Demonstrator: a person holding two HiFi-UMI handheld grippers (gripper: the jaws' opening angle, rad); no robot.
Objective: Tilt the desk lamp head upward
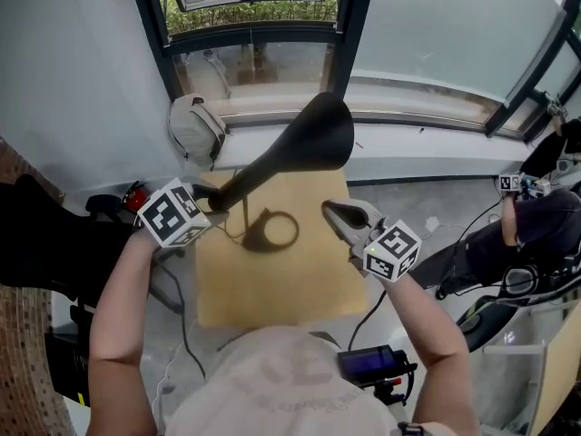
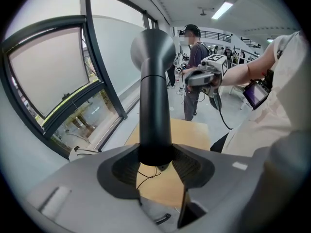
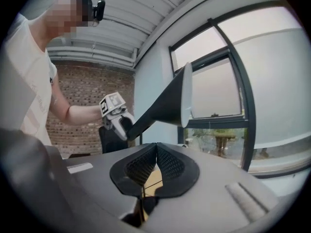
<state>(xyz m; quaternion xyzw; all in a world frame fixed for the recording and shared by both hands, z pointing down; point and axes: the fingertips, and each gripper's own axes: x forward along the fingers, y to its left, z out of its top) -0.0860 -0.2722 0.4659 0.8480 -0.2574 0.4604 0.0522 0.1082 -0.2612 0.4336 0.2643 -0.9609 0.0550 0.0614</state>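
A black desk lamp stands on a small wooden table (image 1: 300,289). Its ring base (image 1: 270,232) lies flat, and its cone head (image 1: 324,131) points up and away toward the window. In the head view my left gripper (image 1: 216,200) is shut on the lamp's neck, low on the left. The left gripper view shows that neck (image 2: 155,110) clamped between the jaws, with the head (image 2: 153,47) above. My right gripper (image 1: 334,212) hovers right of the lamp, shut and holding nothing. In the right gripper view the lamp head (image 3: 176,103) is ahead, apart from the pads (image 3: 167,165).
A pale backpack (image 1: 194,127) rests by the window frame (image 1: 345,34) behind the table. A dark device (image 1: 372,363) with cables hangs near my right elbow. A person (image 2: 193,67) stands farther back in the room. Another seated person's leg (image 1: 536,225) and cables lie at the right.
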